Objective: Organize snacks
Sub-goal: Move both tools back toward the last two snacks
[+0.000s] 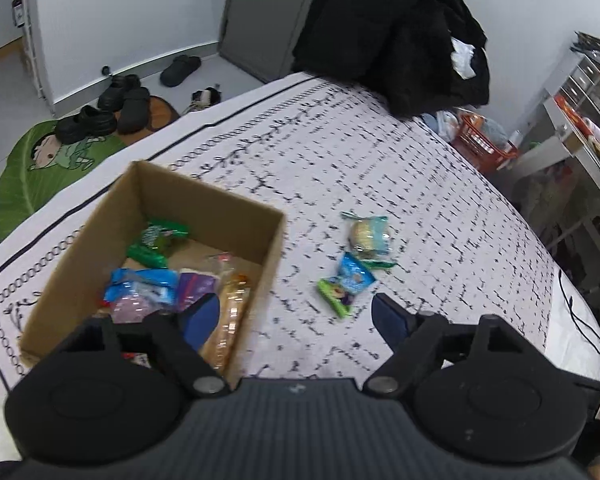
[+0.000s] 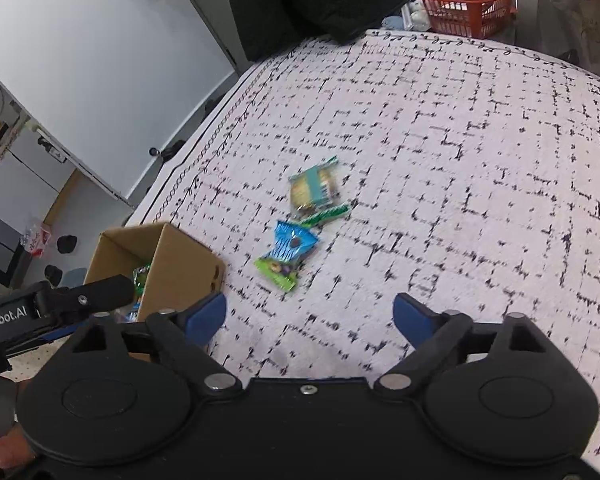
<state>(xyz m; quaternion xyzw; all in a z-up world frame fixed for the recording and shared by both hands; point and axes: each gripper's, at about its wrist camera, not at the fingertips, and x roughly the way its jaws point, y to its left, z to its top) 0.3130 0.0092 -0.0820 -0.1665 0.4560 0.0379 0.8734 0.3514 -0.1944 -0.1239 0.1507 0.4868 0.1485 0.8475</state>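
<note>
Snacks (image 2: pixel 286 254) loose on bedspread (image 2: pixel 460 160), left gripper (image 1: pixel 296 312) and right gripper (image 2: pixel 310 314) both spread wide, grasping nothing

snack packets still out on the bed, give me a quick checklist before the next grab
1. Left gripper open and empty: ok.
2. Right gripper open and empty: ok.
3. Packets left on the bedspread reachable: ok; blue packet, green packet and cracker pack lie ahead of the right gripper.
4. Blue packet free to lift alone: not ok, it overlaps the green one.
5. Cardboard box open with room: ok.
6. Packets sealed: cannot tell, blurred.
</note>
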